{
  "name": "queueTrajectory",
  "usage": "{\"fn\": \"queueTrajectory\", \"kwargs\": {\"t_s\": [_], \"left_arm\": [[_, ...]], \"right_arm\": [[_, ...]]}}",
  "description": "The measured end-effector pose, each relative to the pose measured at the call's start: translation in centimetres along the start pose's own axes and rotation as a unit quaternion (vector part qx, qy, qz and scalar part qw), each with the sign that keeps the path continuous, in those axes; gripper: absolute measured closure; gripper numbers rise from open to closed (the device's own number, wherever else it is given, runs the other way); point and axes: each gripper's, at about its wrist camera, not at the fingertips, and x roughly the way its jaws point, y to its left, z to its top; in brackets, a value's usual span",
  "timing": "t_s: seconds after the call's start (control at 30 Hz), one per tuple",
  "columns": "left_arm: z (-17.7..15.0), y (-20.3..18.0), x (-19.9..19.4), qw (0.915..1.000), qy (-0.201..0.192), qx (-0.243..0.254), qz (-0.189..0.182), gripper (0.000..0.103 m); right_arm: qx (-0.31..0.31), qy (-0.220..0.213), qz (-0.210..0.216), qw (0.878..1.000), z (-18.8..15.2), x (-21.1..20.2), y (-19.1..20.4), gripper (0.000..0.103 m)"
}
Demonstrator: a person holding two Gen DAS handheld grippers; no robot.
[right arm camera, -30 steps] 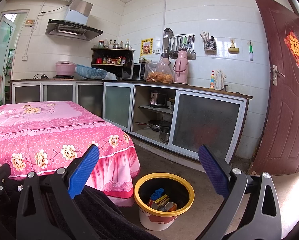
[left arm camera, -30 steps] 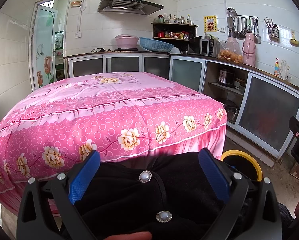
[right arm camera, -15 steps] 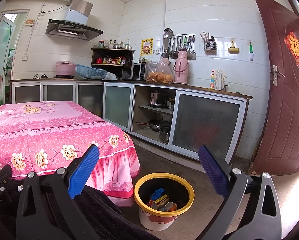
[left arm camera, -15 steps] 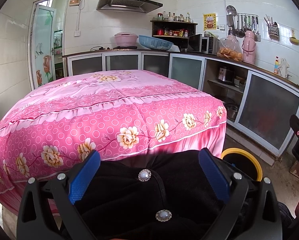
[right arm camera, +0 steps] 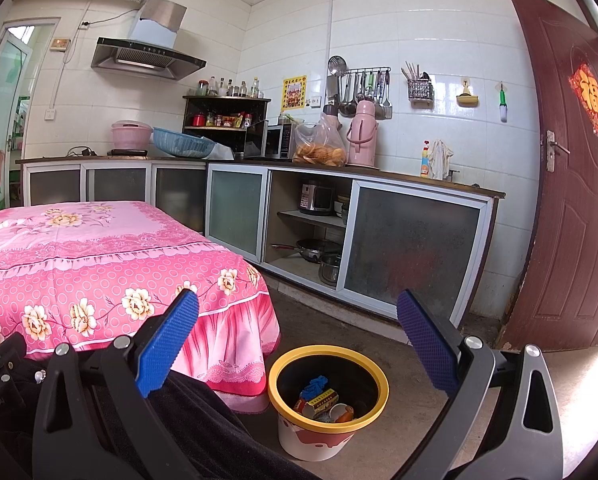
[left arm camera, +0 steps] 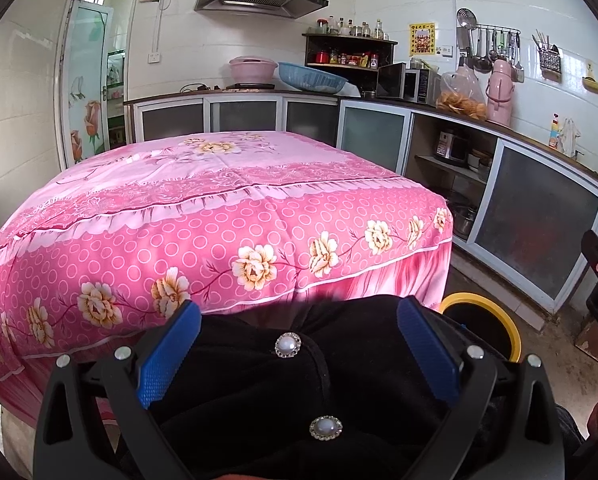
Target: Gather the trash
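Note:
A yellow-rimmed trash bin (right arm camera: 373, 378) stands on the floor by the table's right corner and holds several pieces of trash (right arm camera: 319, 396). Its rim also shows in the left wrist view (left arm camera: 499, 312). My right gripper (right arm camera: 297, 344) is open and empty, held above and in front of the bin. My left gripper (left arm camera: 297, 348) is open and empty, held over black clothing with pearl buttons (left arm camera: 287, 345), facing the pink floral tablecloth (left arm camera: 219, 208). No trash shows on the table.
Kitchen cabinets (right arm camera: 415, 248) with an open shelf of pots run along the right wall. A brown door (right arm camera: 571, 200) stands at the far right. The counter holds a microwave (left arm camera: 403, 82), a bag of food (right arm camera: 319, 148) and a pink thermos (right arm camera: 362, 134).
The left wrist view has shifted very slightly; the right view is unchanged. Both grippers stay open and empty.

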Motion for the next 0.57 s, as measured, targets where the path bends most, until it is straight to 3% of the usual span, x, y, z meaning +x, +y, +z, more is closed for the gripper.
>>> {"fn": "queueTrajectory", "kwargs": {"t_s": [0.57], "left_arm": [[0.17,0.4,0.45,0.9998,0.013,-0.012,0.006,0.008]], "right_arm": [[0.0,0.002,0.0,1.0,-0.18,0.14,-0.13,0.008]]}}
